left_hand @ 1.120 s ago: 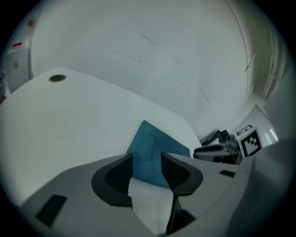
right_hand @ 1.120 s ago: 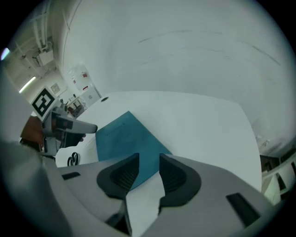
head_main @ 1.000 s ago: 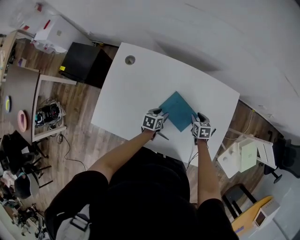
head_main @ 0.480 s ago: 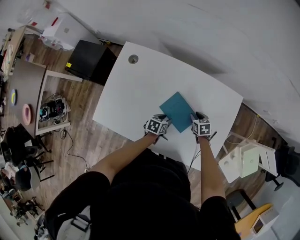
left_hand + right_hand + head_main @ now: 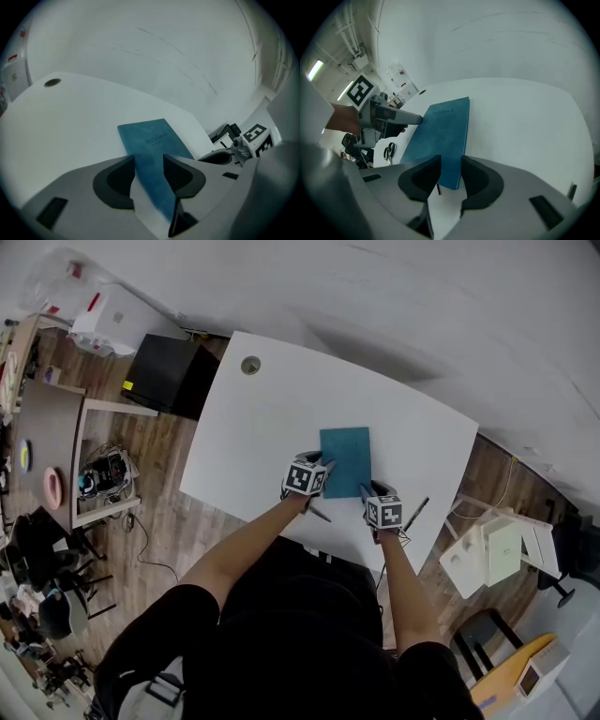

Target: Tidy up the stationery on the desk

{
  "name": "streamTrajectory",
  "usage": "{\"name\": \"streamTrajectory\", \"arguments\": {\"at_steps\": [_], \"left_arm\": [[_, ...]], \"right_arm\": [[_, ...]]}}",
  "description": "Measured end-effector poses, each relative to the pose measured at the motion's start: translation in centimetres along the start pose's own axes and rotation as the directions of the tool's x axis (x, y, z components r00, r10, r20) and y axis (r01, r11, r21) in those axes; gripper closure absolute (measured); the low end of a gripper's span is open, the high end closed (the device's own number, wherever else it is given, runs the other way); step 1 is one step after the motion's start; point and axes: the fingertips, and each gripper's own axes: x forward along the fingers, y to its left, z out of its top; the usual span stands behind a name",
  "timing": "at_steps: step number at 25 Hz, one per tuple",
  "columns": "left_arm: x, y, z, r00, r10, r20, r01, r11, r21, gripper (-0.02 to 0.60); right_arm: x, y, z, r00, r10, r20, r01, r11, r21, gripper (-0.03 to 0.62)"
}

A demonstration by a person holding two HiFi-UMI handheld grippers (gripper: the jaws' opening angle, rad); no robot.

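Teal, matte-covered rectangular notebook [image 5: 345,461] is seen lying flat on the smooth white desk [image 5: 272,427], near the front edge, with its long sides running away from the person. Its cover looks faintly velvety, and the word "notebook" is printed on it in the left gripper view [image 5: 150,140].

The left gripper [image 5: 322,468] is held at the notebook's near left corner. In its own view its grey jaws [image 5: 149,161] are parted by a narrow gap, nothing is clamped, and the teal cover is seen through that gap.

The right gripper [image 5: 367,491] is held at the near right corner. Its jaws [image 5: 450,164] are likewise slightly apart and grasp nothing, and the notebook's near edge [image 5: 440,136] is framed between them. Whether either gripper touches the cover cannot be told.

A slim dark pen [image 5: 415,514] lies on the desk just right of the right gripper. A pair of metal scissors [image 5: 388,151] lies on the desk left of the notebook. A round grey grommet [image 5: 250,365] is set in the desk's far left corner.
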Motion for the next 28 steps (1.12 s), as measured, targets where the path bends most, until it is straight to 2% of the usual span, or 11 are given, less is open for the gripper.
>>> {"name": "streamTrajectory", "arguments": {"at_steps": [6, 14, 21, 24, 28], "left_arm": [[-0.2, 2.2, 3.6, 0.999, 0.013, 0.041, -0.014, 1.0, 0.02, 0.4], [0.5, 3.7, 4.6, 0.999, -0.026, 0.039, 0.024, 0.999, 0.044, 0.4], [-0.3, 6.3, 6.8, 0.996, -0.076, 0.047, 0.073, 0.996, 0.05, 0.4], [-1.4, 7.9, 7.2, 0.997, -0.068, 0.044, 0.065, 0.996, 0.066, 0.4], [-3.0, 10.9, 7.2, 0.997, -0.057, 0.05, 0.056, 0.998, 0.034, 0.4]], "right_arm": [[1.5, 3.8, 0.0, 1.0, 0.007, 0.009, -0.006, 1.0, -0.014, 0.451], [2.7, 4.6, 1.3, 0.999, -0.054, 0.004, 0.054, 0.997, 0.046, 0.451], [5.2, 6.2, 4.8, 0.997, -0.073, -0.002, 0.073, 0.994, 0.077, 0.451], [6.4, 6.9, 6.3, 0.995, -0.098, -0.011, 0.098, 0.99, 0.105, 0.451], [8.0, 7.6, 8.6, 0.992, -0.128, 0.002, 0.126, 0.984, 0.128, 0.451]]}}
